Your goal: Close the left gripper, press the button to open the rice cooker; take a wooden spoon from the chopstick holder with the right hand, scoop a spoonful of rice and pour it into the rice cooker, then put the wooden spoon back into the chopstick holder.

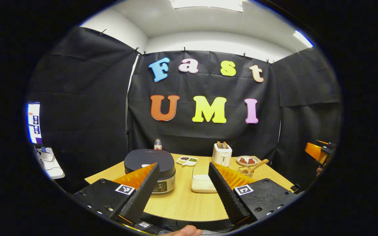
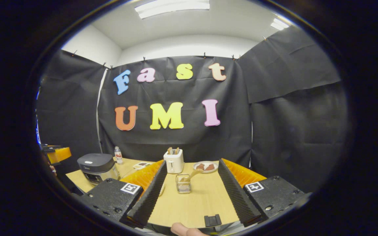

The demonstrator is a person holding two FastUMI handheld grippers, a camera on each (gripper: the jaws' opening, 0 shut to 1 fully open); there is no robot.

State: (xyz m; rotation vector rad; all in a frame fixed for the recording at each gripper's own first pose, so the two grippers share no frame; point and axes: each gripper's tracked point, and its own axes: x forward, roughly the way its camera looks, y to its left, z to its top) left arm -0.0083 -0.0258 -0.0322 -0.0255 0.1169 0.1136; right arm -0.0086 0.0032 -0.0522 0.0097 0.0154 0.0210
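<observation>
Holding my left gripper (image 1: 183,186) spread wide above the table's near edge, I judge the first step not yet begun: the jaws must close, then press the button. The rice cooker (image 1: 149,170), dark, lid down, sits ahead-left. My right gripper (image 2: 190,193), likewise spread, frames the chopstick holder (image 2: 183,183); the wooden spoon (image 2: 194,173) seemingly leans inside.

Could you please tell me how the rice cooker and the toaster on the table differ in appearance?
The rice cooker is low, wide and dark-lidded; the toaster is tall, narrow and white. The rice cooker's lid is shut, while the toaster's top is open with slices sticking out. Both stand upright on the wooden table.
</observation>
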